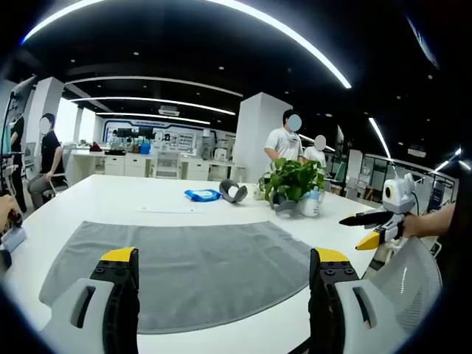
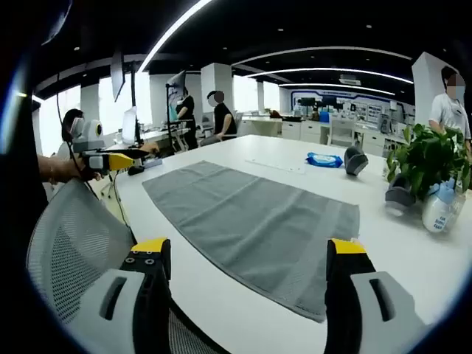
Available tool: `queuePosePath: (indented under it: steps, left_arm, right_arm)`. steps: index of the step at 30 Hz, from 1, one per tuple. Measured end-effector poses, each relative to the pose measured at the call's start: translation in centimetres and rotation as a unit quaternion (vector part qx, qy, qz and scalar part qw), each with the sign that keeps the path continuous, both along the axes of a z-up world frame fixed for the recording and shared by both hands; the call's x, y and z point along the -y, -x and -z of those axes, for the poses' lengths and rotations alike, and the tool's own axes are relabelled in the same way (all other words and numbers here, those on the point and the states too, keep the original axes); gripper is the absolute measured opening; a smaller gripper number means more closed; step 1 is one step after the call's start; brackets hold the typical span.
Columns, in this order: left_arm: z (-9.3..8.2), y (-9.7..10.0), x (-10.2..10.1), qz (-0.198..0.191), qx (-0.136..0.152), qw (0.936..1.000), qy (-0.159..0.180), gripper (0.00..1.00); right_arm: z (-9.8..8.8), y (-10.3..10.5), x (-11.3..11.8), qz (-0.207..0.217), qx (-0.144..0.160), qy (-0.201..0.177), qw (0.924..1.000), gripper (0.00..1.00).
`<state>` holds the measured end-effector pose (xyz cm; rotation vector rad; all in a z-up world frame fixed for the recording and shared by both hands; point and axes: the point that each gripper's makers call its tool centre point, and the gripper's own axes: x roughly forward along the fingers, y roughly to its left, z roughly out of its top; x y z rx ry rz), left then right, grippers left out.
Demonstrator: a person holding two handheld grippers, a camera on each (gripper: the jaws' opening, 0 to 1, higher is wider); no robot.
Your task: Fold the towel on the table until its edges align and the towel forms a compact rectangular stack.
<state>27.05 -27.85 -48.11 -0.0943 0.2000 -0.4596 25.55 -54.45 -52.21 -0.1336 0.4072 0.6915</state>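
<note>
Your left gripper's [image 1: 225,276] jaws cover two patches of the towel's [image 1: 199,265] near edge at the bottom of the left gripper view. In the right gripper view, the mesh chair back [image 2: 77,243] at lower left hides the table's [image 2: 221,284] near edge. The blue packet [image 2: 323,158] at upper right is too small to read.

We take this for an open-plan office or lab. A long white surface [image 1: 110,195] runs toward white cabinets [image 1: 136,165] at the far wall, curved strip lights [image 1: 295,37] cross the dark ceiling, a mesh office chair [image 2: 74,243] sits at lower left, and a potted plant [image 1: 293,181] stands at mid-right.
</note>
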Motion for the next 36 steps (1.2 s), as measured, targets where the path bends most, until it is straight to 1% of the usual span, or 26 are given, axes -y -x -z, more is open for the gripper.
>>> queuePosePath:
  steps: [2, 4, 6, 7, 9, 10, 12, 14, 18, 20, 21, 22, 24, 25, 26, 27, 29, 30, 33, 36]
  left_arm:
    - [0.4, 0.1, 0.2, 0.006, -0.008, 0.9999, -0.006, 0.99]
    - [0.8, 0.2, 0.2, 0.010, -0.014, 0.9998, -0.012, 0.99]
    - [0.7, 0.2, 0.2, 0.010, -0.013, 0.9998, -0.007, 0.99]
    - [0.6, 0.1, 0.2, 0.009, -0.012, 0.9999, 0.001, 0.99]
    - [0.7, 0.0, 0.1, 0.003, -0.014, 0.9999, 0.000, 0.99]
    - [1.2, 0.0, -0.3, -0.005, -0.023, 0.9996, -0.018, 0.99]
    - [1.9, -0.1, -0.6, -0.008, -0.032, 0.9987, -0.037, 0.98]
    - [2.0, -0.1, -0.5, -0.006, -0.032, 0.9988, -0.038, 0.97]
    - [1.5, 0.2, 0.2, 0.012, -0.020, 0.9991, -0.034, 0.96]
    - [1.9, 0.1, 0.2, 0.015, -0.027, 0.9988, -0.037, 0.96]
    - [2.0, 0.1, 0.5, 0.024, -0.033, 0.9983, -0.042, 0.96]
    - [1.9, 0.2, 0.6, 0.026, -0.030, 0.9984, -0.039, 0.96]
    - [1.5, 0.3, 0.7, 0.025, -0.020, 0.9988, -0.037, 0.96]
    - [1.4, 0.3, 0.2, 0.015, -0.013, 0.9990, -0.041, 0.95]
    - [1.5, 0.2, 0.0, 0.009, -0.015, 0.9989, -0.044, 0.95]
    - [1.7, 0.1, -0.3, 0.006, -0.024, 0.9988, -0.041, 0.94]
    - [1.5, -0.1, -0.3, 0.006, -0.025, 0.9994, -0.023, 0.93]
    - [1.4, 0.0, -0.3, 0.006, -0.023, 0.9995, -0.020, 0.93]
    - [1.5, -0.1, -0.6, 0.004, -0.017, 0.9991, -0.040, 0.92]
    - [1.4, 0.0, -0.4, 0.011, -0.003, 0.9982, -0.059, 0.88]
  right_arm:
    - [-0.1, 0.0, -0.2, -0.001, 0.007, 0.004, 1.0000, 0.83]
    - [-0.2, -0.1, -0.1, -0.003, 0.011, 0.004, 0.9999, 0.83]
    - [-0.1, 0.0, -0.1, -0.002, 0.004, -0.009, 1.0000, 0.83]
    - [-0.1, 0.0, -0.1, -0.003, 0.003, -0.012, 0.9999, 0.83]
    - [-0.3, 0.0, -0.2, -0.004, 0.004, -0.020, 0.9998, 0.83]
    - [-0.5, 0.1, -0.2, -0.007, 0.006, -0.026, 0.9996, 0.83]
    - [-0.7, 0.1, -0.2, -0.008, 0.012, -0.024, 0.9996, 0.83]
    - [-0.9, 0.1, 0.0, -0.006, 0.023, -0.019, 0.9995, 0.82]
    - [-1.4, -0.2, 1.0, 0.019, 0.038, -0.021, 0.9989, 0.82]
    - [-1.5, -0.6, 1.9, 0.043, 0.045, -0.010, 0.9980, 0.81]
    - [-1.7, -0.9, 2.2, 0.048, 0.051, 0.000, 0.9975, 0.81]
    - [-1.8, -1.0, 2.1, 0.046, 0.055, -0.002, 0.9974, 0.81]
    - [-2.4, -0.7, 1.8, 0.041, 0.064, -0.019, 0.9969, 0.82]
    - [-2.5, -0.7, 1.9, 0.042, 0.066, -0.019, 0.9968, 0.80]
    - [-2.5, -0.8, 1.9, 0.043, 0.067, -0.010, 0.9968, 0.78]
    - [-2.4, -0.9, 2.0, 0.044, 0.066, -0.004, 0.9969, 0.78]
    - [-2.1, -0.8, 1.7, 0.038, 0.058, -0.004, 0.9976, 0.79]
    - [-2.1, -0.7, 1.6, 0.035, 0.058, -0.007, 0.9977, 0.79]
    - [-2.5, -0.6, 1.2, 0.027, 0.069, -0.001, 0.9973, 0.78]
    - [-1.9, -0.6, 1.2, 0.026, 0.061, 0.014, 0.9977, 0.79]
